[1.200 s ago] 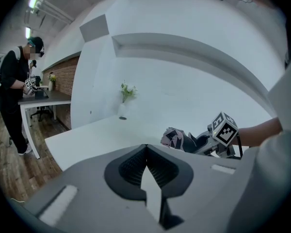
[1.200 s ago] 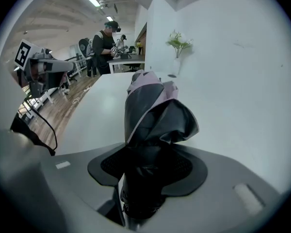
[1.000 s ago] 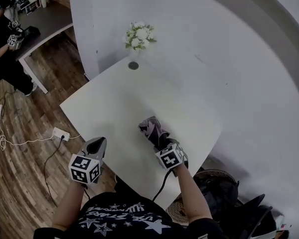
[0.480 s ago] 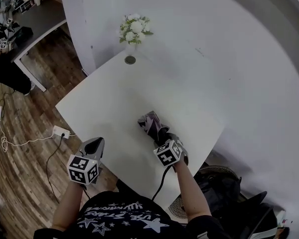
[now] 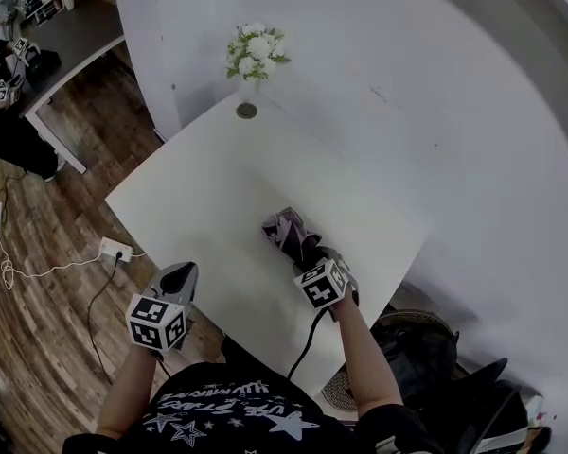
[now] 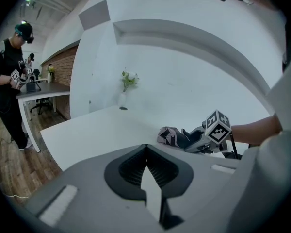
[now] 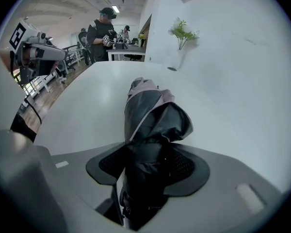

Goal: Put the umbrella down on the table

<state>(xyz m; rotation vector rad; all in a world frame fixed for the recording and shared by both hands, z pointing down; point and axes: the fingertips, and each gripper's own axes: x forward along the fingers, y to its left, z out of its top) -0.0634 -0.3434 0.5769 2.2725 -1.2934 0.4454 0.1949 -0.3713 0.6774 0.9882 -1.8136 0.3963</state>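
A folded umbrella [image 5: 286, 232], dark with pale lilac panels, lies on the white table [image 5: 199, 197] near its front right side. My right gripper [image 5: 308, 252] points steeply down over the umbrella's near end. Its jaws are opening, with the umbrella [image 7: 150, 115] between them and a thin gap showing at the left pad. My left gripper [image 5: 180, 274] hovers past the table's front left edge, shut with nothing in it. The left gripper view looks across the tabletop at the umbrella [image 6: 174, 136] and the right gripper [image 6: 203, 137].
White flowers in a vase [image 5: 256, 55] stand at the table's far corner by the white wall. A wooden floor with a power strip [image 5: 114, 251] lies to the left. A dark desk [image 5: 71, 41] and a person [image 5: 0, 112] are far left. Dark items [image 5: 417, 348] sit below the table's right corner.
The head view has shifted slightly. Both grippers and the umbrella have stayed in place on the table.
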